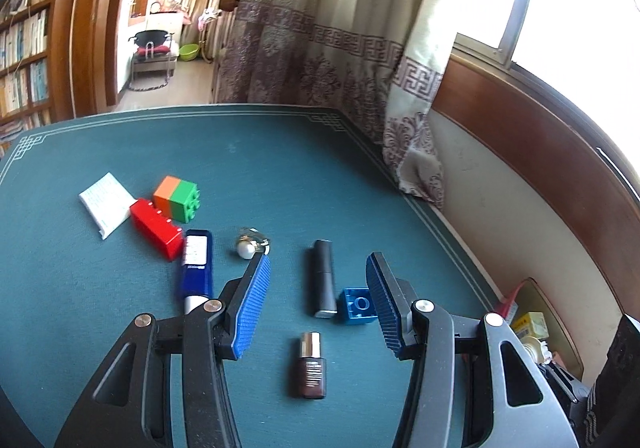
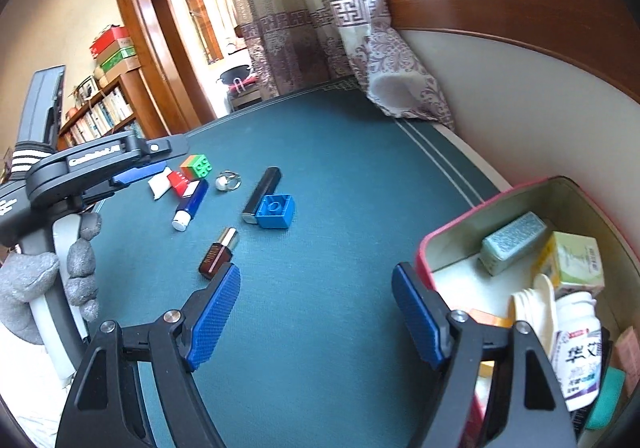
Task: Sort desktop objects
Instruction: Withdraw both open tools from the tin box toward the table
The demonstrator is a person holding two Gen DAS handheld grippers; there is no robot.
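Observation:
My left gripper is open and empty above a black tube, a blue brick and a brown bottle. Left of it lie a blue tube, a pearl ring, a red brick, an orange-green block and a white packet. My right gripper is open and empty over bare mat, beside the red-rimmed tin. In the right wrist view the blue brick, black tube and brown bottle lie ahead.
The tin holds a white pill bottle, a green box, a teal box and other items. The green table mat ends at a curtain and wall on the right. The left gripper's body shows at left.

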